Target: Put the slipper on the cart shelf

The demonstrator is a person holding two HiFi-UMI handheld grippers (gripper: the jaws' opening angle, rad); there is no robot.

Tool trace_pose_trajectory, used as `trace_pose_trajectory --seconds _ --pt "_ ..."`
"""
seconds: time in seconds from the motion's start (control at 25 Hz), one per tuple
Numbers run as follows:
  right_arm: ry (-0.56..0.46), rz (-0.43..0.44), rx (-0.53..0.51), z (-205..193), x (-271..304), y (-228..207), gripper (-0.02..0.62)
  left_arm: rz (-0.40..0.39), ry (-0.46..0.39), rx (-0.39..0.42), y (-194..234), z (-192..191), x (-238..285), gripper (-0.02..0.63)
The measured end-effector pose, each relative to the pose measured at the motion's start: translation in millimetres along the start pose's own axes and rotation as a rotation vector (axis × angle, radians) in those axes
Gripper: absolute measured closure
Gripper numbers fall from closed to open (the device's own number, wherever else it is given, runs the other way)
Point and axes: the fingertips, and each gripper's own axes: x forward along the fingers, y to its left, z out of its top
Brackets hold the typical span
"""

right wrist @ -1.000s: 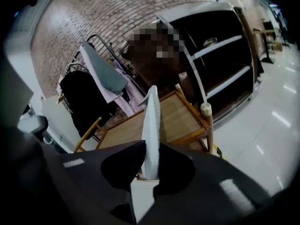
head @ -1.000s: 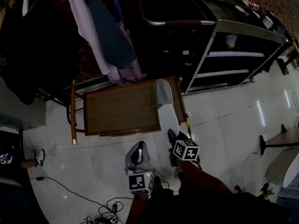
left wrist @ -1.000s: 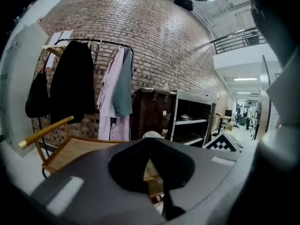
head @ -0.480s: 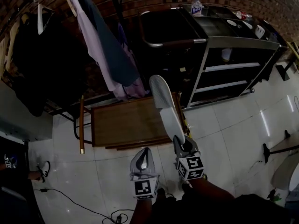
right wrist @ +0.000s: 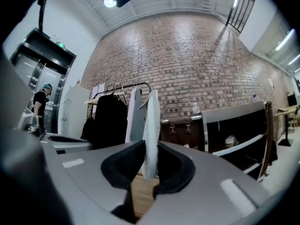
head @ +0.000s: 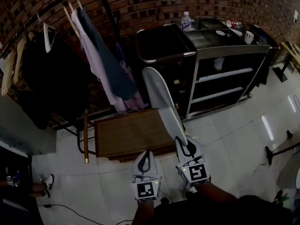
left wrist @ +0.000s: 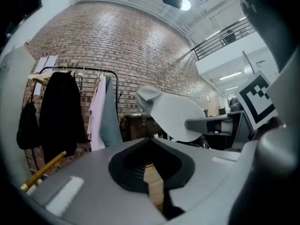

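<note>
A long white slipper (head: 161, 102) stands nearly upright, heel end pinched in my right gripper (head: 186, 146), which is shut on it. Its toe end rises in front of the dark cabinet beside the black cart (head: 224, 47). The cart has two pale shelves (head: 220, 75) behind an open front. In the right gripper view the slipper (right wrist: 151, 125) shows edge-on between the jaws, with the cart shelves (right wrist: 243, 143) to the right. My left gripper (head: 144, 159) hangs just left of the right one, shut and holding nothing. The left gripper view shows the slipper's sole (left wrist: 176, 116) ahead and to the right.
A low wooden table (head: 124, 134) sits on the white tile floor just ahead of both grippers. A clothes rack (head: 84, 55) with hanging garments stands at the left against the brick wall. A water bottle (head: 186, 21) and small items rest on the cart top.
The view has swung up toward the wall and cart. Both grippers have shifted nearer the bottom of the picture, and the slipper now points higher, up in front of the cabinet.
</note>
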Motion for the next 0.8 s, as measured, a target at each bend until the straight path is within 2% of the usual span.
trace_pose_trajectory --seconds 0.32,0.52,0.68,0.8 --pt "-0.098 0.018 -0.045 37 -10 -1 0.534 0.009 -0.066 0.01 -5 26 6 0.591" --pt "-0.103 0.008 -0.021 43 -12 -12 0.534 0.019 -0.076 0.039 -10 42 9 0.591" --pt "-0.095 -0.013 0.016 40 -16 -30 0.534 0.008 -0.105 -0.001 -20 50 11 0.591" --pt "-0.089 -0.027 0.015 37 -19 -45 0.534 0.011 -0.109 0.015 -26 49 14 0.591"
